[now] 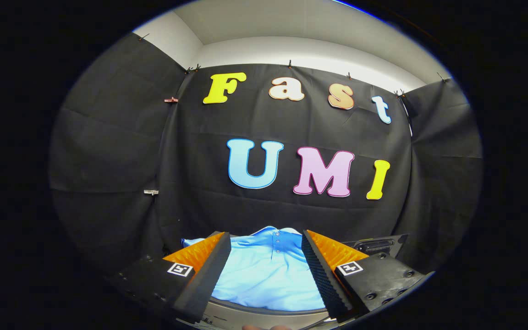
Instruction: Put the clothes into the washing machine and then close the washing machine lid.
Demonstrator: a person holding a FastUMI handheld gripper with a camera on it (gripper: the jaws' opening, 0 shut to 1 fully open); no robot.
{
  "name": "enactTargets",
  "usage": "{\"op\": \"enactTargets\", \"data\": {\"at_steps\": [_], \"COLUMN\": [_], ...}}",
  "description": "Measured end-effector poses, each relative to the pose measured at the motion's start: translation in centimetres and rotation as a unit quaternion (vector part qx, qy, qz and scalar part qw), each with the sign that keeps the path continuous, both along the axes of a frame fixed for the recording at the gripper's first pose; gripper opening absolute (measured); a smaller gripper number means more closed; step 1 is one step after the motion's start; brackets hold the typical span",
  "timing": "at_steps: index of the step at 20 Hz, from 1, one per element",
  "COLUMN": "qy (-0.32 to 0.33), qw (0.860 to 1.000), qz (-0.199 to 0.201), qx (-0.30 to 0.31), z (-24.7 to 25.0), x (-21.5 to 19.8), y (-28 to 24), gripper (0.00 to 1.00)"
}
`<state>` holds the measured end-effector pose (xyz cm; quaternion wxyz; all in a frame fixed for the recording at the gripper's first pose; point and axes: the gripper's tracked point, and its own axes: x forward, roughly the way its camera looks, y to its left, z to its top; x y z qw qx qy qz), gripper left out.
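Observation:
A light blue polo shirt (266, 270) with a buttoned collar lies spread out just ahead of and between my fingers. It rests over the round rim of the washing machine (264, 308), whose curved edge shows beneath the cloth. My gripper (266, 240) is open, its two fingers standing wide apart to either side of the shirt, with neither pad pressing on it. I cannot tell how far above the cloth the fingers hang.
A dark control panel (374, 245) of the machine shows behind the right finger. The booth's black cloth wall stands close behind the machine, with white wall above it.

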<state>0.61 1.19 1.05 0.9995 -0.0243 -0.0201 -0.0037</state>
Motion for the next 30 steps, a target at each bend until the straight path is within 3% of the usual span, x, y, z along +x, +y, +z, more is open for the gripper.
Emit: {"op": "enactTargets", "data": {"at_steps": [22, 30], "qy": [0.021, 0.108], "qw": [0.999, 0.994], "qz": [-0.03, -0.007], "qx": [0.0, -0.001], "z": [-0.9, -4.7], "x": [1.9, 6.7], "y": [-1.3, -0.6], "gripper": [0.98, 0.98]}}
